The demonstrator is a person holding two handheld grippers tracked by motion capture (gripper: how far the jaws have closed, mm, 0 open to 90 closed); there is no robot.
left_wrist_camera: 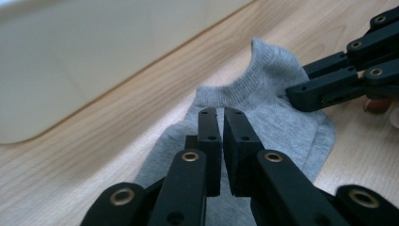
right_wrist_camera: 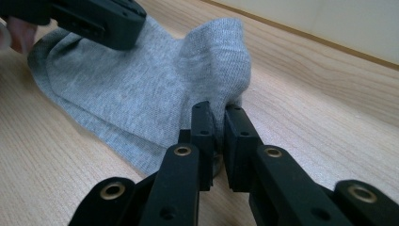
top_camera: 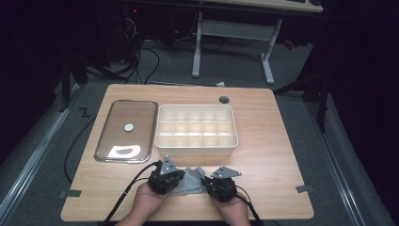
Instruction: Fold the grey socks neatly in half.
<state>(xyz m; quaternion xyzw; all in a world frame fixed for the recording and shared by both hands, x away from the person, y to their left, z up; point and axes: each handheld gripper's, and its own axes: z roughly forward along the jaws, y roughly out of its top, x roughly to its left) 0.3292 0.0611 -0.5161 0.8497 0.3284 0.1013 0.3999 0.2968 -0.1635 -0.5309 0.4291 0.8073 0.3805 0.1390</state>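
A grey ankle sock [top_camera: 190, 181] lies crumpled on the wooden table near its front edge, between my two grippers. My left gripper [top_camera: 181, 182] comes at it from the left, its jaws nearly together on the sock's [left_wrist_camera: 263, 94] near edge [left_wrist_camera: 222, 113]. From the right, my right gripper [top_camera: 205, 181] pinches a raised fold of the sock [right_wrist_camera: 141, 94] between its jaws [right_wrist_camera: 219, 110]. In the left gripper view the right gripper [left_wrist_camera: 301, 96] bites the sock's far side. In the right gripper view the left gripper [right_wrist_camera: 127, 33] sits on the sock's far end.
A white box [top_camera: 196, 149] with several compartments stands just behind the sock. Left of it lies a clear lid [top_camera: 113, 136] with a white disc [top_camera: 129, 127] on it. A cable hole [top_camera: 224, 100] sits near the table's back edge. Bare wood [top_camera: 268, 155] lies to the right.
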